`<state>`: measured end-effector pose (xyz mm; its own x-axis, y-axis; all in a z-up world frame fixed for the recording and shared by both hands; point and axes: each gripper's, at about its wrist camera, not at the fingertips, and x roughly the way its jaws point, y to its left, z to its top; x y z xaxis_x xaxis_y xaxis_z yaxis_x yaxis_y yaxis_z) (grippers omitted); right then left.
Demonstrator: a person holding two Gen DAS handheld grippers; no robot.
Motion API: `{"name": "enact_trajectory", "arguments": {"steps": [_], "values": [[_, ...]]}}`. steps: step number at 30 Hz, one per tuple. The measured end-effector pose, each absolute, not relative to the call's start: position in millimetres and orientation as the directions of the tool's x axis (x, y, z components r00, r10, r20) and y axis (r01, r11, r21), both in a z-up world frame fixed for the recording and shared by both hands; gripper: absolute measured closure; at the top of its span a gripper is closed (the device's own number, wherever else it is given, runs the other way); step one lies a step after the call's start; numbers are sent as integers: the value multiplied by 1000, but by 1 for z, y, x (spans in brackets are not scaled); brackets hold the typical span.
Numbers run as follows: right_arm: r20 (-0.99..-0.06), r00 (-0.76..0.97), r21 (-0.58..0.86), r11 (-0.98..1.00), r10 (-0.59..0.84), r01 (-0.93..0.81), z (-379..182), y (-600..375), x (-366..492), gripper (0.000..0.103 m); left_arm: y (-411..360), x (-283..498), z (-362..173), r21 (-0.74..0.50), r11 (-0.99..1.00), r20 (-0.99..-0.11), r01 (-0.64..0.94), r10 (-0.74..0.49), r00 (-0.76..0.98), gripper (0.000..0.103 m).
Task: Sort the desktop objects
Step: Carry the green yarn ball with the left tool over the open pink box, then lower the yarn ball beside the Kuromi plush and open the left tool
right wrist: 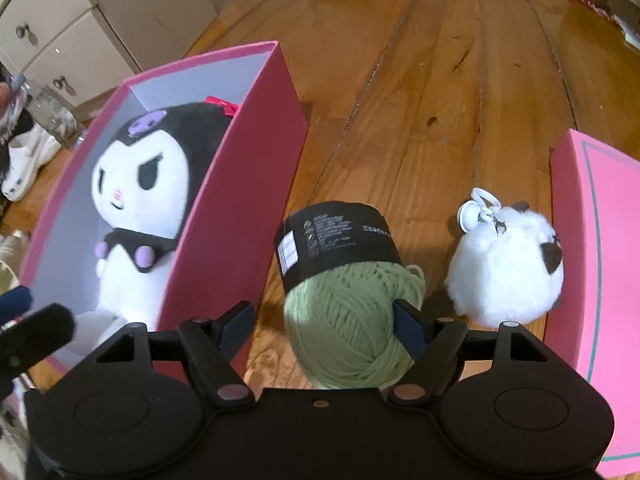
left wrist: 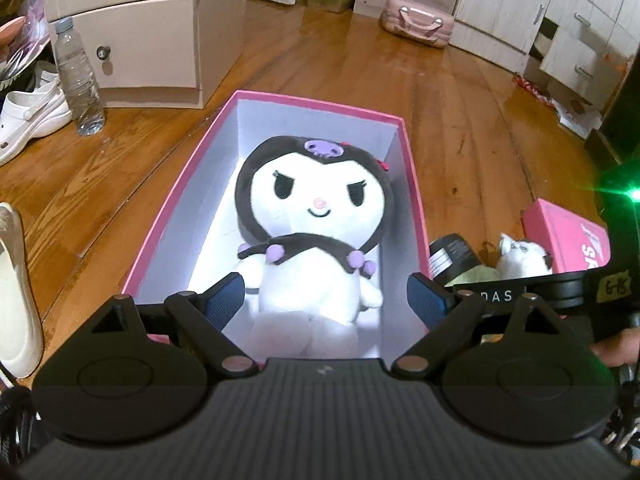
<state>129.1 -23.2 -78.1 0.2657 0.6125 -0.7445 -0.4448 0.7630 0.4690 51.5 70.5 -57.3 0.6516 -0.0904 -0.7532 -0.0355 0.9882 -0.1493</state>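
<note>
Pink card forms the open box [left wrist: 412, 184] at the centre of the left wrist view, standing on the wooden floor [left wrist: 360, 72]. Inside it the black-and-white plush doll [left wrist: 312, 216] lies on its back, head toward the far wall, filling most of the white interior. Your left gripper [left wrist: 326, 300] hangs over the near end of the box with its fingers spread wide to either side of the doll's body; they close on nothing.

In the right wrist view, the green yarn ball [right wrist: 348, 320], banded with a black paper label, sits on the floor at lower centre, just beside the box's outer wall. Your right gripper [right wrist: 324, 322] straddles it with its fingers parted: the right pad lies at the yarn's edge and the left pad stands clear, so no grip is made. This stance suits a sideways pinch across the soft wool.

At right centre the white fluffy keychain toy [right wrist: 504, 264] rests near the yarn. A pink lid [right wrist: 580, 240] lies along the right edge. Both loose items lie outside the box.
</note>
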Motion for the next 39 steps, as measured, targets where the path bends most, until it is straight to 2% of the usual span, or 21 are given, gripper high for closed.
{"name": "enact_trajectory", "arguments": {"steps": [5, 7, 8, 9, 12, 14, 32, 39], "values": [[-772, 282, 430, 795, 570, -429, -87, -15, 136, 22, 78, 56, -59, -150, 988, -761, -43, -88, 643, 13], [-779, 293, 412, 806, 554, -425, -92, -13, 136, 29, 80, 55, -61, -153, 987, -763, -47, -88, 640, 13], [-781, 299, 405, 810, 548, -425, -93, -12, 136, 35, 81, 55, -62, -155, 987, -764, -50, -88, 640, 13], [-780, 306, 402, 812, 546, -424, -94, -12, 134, 45, 82, 55, -62, -157, 986, -765, -53, -88, 638, 13], [-776, 318, 413, 820, 545, -397, -89, -18, 133, 56, 84, 54, -63, -159, 986, -766, -53, -89, 637, 13], [-760, 319, 441, 809, 567, -388, -83, -23, 131, 58, 84, 55, -63, -162, 985, -765, -55, -90, 638, 13], [-544, 383, 617, 665, 747, -422, 8, -58, 110, 58, 110, 49, -48, -135, 985, -753, -106, -32, 658, 10], [-549, 335, 566, 635, 766, -526, 39, -27, 105, 58, 119, 46, -43, -149, 982, -738, -120, -30, 674, 10]]}}
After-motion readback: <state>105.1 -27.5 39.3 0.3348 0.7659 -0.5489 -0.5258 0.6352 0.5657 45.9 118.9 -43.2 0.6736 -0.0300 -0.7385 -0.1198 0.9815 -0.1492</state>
